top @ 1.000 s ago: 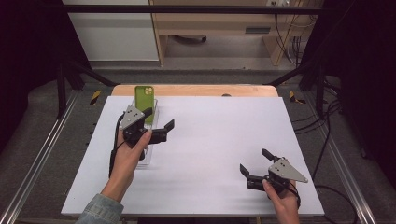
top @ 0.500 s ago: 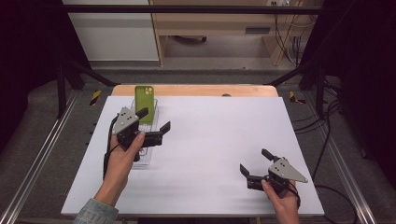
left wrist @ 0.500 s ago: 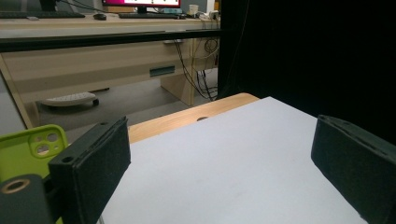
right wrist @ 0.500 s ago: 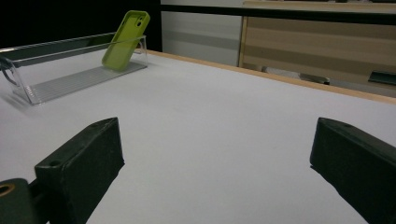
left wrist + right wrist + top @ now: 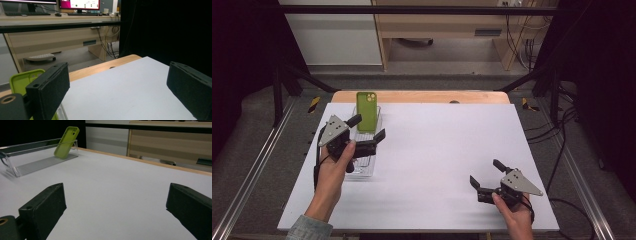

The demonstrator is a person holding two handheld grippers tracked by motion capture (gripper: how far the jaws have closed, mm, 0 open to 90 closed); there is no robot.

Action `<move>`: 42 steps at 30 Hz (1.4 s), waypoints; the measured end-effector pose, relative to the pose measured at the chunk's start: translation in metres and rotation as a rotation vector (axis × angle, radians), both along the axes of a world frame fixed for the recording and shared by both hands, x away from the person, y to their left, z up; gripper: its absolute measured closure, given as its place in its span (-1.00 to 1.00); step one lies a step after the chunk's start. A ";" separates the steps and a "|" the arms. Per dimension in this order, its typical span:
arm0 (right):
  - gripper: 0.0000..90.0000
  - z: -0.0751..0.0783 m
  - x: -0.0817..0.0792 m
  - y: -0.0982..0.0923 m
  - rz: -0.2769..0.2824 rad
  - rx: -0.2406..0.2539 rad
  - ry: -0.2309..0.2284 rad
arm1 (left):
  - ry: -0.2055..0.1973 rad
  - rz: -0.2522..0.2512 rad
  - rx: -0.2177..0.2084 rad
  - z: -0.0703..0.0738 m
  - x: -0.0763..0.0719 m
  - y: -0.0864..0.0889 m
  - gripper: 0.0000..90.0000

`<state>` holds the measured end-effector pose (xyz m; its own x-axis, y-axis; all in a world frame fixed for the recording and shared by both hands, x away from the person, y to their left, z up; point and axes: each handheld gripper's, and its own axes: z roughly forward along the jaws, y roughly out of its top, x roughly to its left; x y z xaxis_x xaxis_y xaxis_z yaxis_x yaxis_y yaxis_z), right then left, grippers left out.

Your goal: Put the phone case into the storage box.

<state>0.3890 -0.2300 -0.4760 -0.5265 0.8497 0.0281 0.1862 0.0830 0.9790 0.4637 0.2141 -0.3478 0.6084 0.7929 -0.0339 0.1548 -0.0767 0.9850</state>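
**Left gripper open beside phone case in clear tray**

Step in hand, as judged: left gripper looked to be going for the green phone case, or had just let it go; cannot tell which. The case stood tilted against the far end wall of the clear plastic tray, at the far left of the white table.

To do it well: come in square to the case's long edges, one jaw on each side, and close on the mid body rather than the camera cutout end. Keep the near jaw off the tray wall, since the tray looked light and likely to slide. Lift along the lean, not straight across.

Left gripper: released, jaws spread wide, nothing between them. In the left gripper view the case sat behind and outside the left-hand jaw, not in the gap; touching or just apart, cannot tell.

Right gripper: also released, jaws wide apart, holding nothing, low over bare table near the front right, well apart from the tray. In the right gripper view the case and tray showed far off at upper left.
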 end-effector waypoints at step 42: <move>-0.94 -0.001 0.000 0.002 0.014 0.008 0.009 | -0.053 0.094 -0.034 -0.007 -0.029 0.078 -0.94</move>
<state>0.3886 -0.2278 -0.4765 -0.5379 0.8421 0.0394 0.1939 0.0781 0.9779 0.4351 0.2917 -0.3549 0.5331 0.8455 -0.0319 0.1073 -0.0302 0.9938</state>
